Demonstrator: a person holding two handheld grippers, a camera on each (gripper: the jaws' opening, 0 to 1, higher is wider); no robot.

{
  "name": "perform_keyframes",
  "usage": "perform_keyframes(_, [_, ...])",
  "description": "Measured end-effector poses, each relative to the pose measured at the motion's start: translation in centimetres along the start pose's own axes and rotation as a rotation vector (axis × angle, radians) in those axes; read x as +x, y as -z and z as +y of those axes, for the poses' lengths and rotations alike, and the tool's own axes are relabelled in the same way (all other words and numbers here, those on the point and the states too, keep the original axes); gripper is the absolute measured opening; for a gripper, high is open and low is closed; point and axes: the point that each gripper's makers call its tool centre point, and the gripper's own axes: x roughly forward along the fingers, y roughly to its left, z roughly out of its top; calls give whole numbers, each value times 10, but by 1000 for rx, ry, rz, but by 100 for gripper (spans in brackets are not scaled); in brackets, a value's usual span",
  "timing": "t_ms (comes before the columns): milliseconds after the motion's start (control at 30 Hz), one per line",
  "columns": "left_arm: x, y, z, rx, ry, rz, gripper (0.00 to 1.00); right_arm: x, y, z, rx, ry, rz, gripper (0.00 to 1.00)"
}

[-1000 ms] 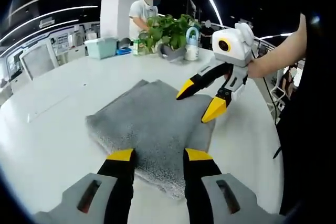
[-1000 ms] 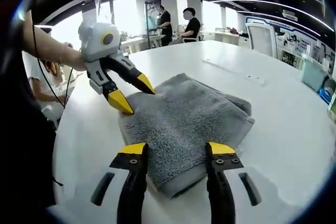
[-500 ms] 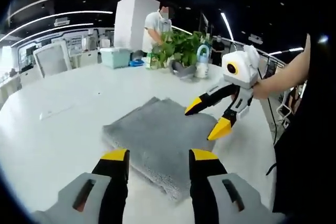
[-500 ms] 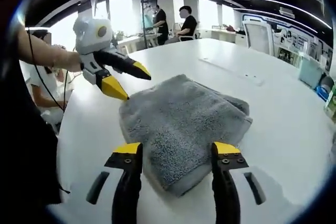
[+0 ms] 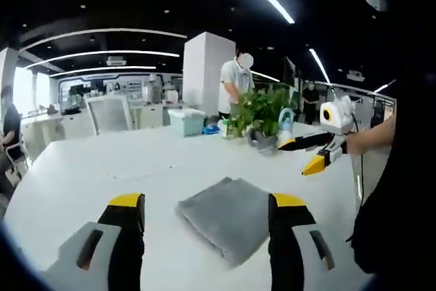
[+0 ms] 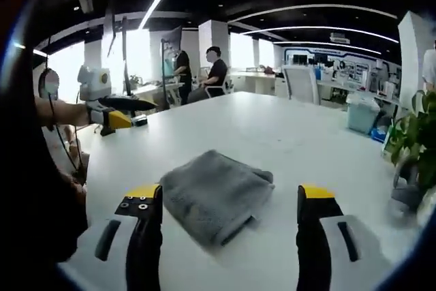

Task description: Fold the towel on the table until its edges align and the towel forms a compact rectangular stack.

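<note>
Big white table [image 5: 82,175] with the grey towel [image 5: 228,216] sitting near its edge as a folded rectangular stack, so I'd judge it basically done: just hold both tools clear and don't bump it. The left gripper [image 5: 204,219] and right gripper [image 6: 231,206] both have jaws spread wide, holding nothing, lifted off the cloth. A potted plant [image 5: 262,110], teal box [image 5: 187,120] and white chair [image 5: 109,114] sit well apart, not in the way.
</note>
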Motion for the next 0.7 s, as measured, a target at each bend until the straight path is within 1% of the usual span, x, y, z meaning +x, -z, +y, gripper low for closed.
perform_keyframes(67, [-7,-10,-1,-8,-18,-22,82,-9,-7,0,-17,13,-8,86])
perform_keyframes(100, [-12,-17,-1,-16,-34,-40,82,-12,-11,0,-24,14,-16,86])
perform_keyframes(133, [-15,-21,-3,-16,-35,-46,84,-16,-15,1,-27,17,-22,87])
perform_keyframes(167, [-19,-26,-7,-12,-31,-54,87,-21,-23,1,-21,30,-47,88])
perform_keyframes(233, [-23,-30,-12,14,-32,-50,91,-25,-28,2,-20,36,-66,91])
perform_keyframes(300, [-26,-32,-16,30,-30,-47,96,-30,-33,2,-14,49,-89,95])
perform_keyframes(367, [-28,-34,-18,13,-32,-52,99,-35,-34,2,-9,56,-99,98])
perform_keyframes(433, [-29,-36,-20,-14,-25,-73,100,-39,-34,0,6,62,-116,99])
perform_keyframes(467, [-30,-37,-20,-13,-34,-76,100,-41,-34,-1,31,66,-125,99])
perform_keyframes(533, [-30,-36,-19,-8,-42,-76,100,-45,-34,-3,46,75,-125,99])
perform_keyframes(600, [-31,-34,-18,-1,-49,-61,100,-51,-38,-4,50,77,-153,99])
perform_keyframes(667, [-33,-35,-16,-2,-58,-66,100,-56,-41,-6,52,90,-174,99])
perform_keyframes(700, [-35,-36,-15,-6,-62,-71,100,-57,-40,-7,54,94,-172,99])
